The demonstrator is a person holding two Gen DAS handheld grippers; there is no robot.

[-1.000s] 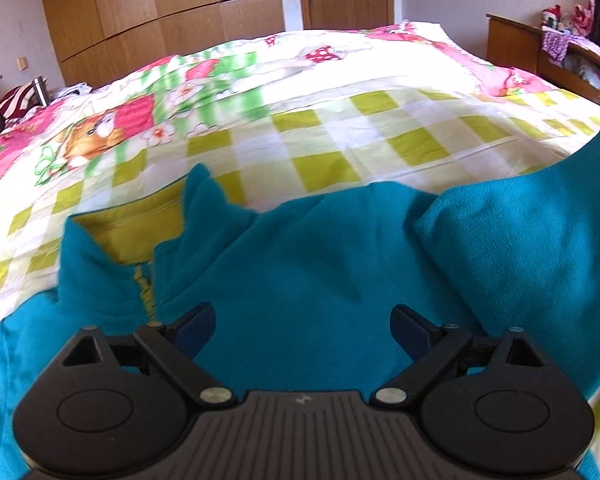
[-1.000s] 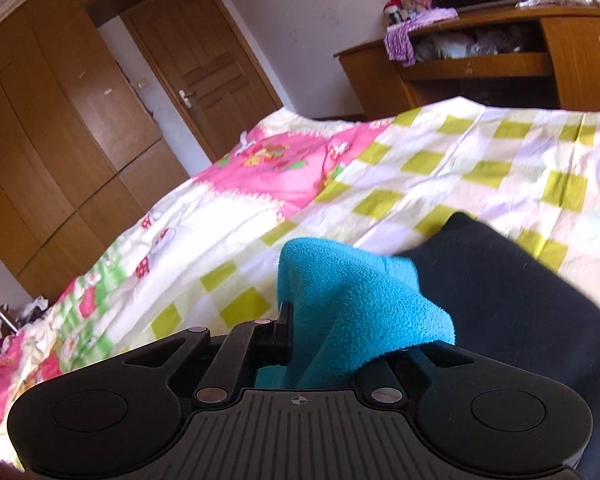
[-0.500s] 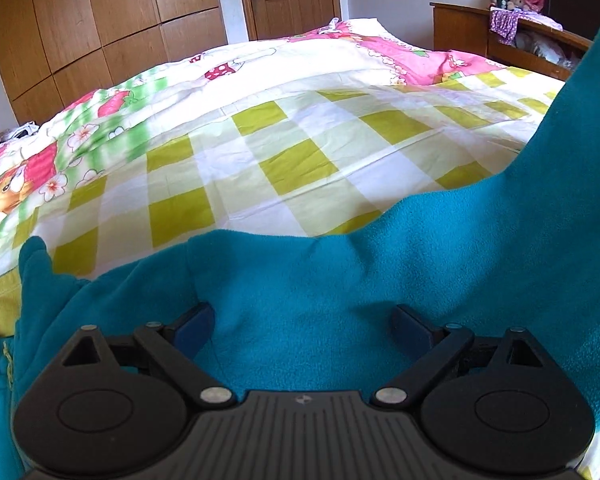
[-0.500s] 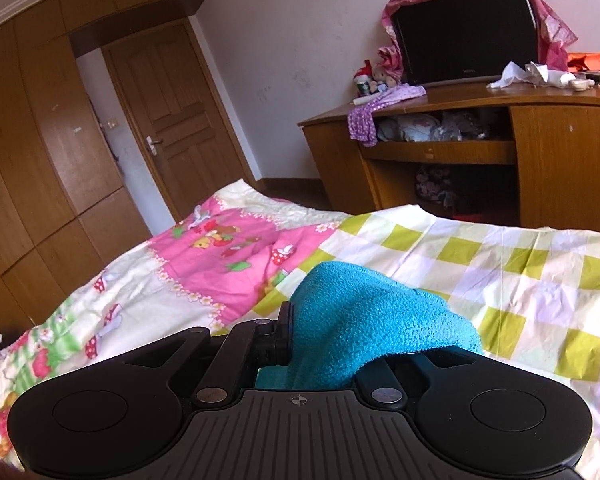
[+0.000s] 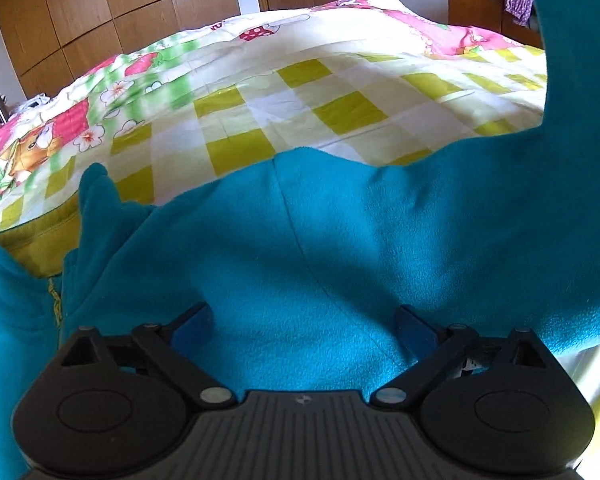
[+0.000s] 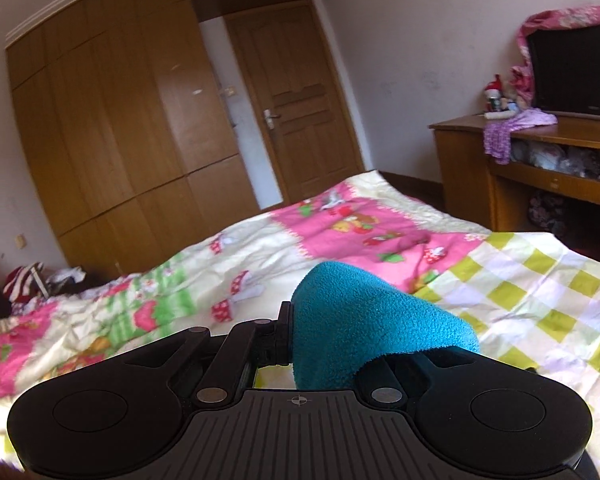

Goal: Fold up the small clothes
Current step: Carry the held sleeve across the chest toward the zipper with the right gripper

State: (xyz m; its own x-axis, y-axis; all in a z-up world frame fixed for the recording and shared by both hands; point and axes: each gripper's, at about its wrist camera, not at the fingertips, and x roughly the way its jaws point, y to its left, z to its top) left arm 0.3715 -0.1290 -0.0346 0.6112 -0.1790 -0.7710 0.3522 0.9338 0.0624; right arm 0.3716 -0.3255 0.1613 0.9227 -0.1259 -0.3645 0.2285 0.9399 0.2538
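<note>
Bed [image 5: 340, 92], checked quilt: teal fleece top [image 5: 300, 240] lies at near edge, one side lifted. Left gripper [image 5: 303, 320] jaws spread over its body; may drag. Right gripper [image 6: 328, 344] pinches a corner; thin bite, could slip and collapse.

Fleece lifted higher on the right, left view swung back to the collar

The right gripper [image 6: 324, 344] has risen with its pinched fold of the blue fleece jacket [image 5: 340, 248]: the dark cloth seen a second ago is out of view, and the wardrobe [image 6: 112, 132] and door [image 6: 300, 120] now fill the background. In the left view the yellow collar lining [image 5: 40, 240] shows again, and the raised fleece climbs the right edge.
</note>
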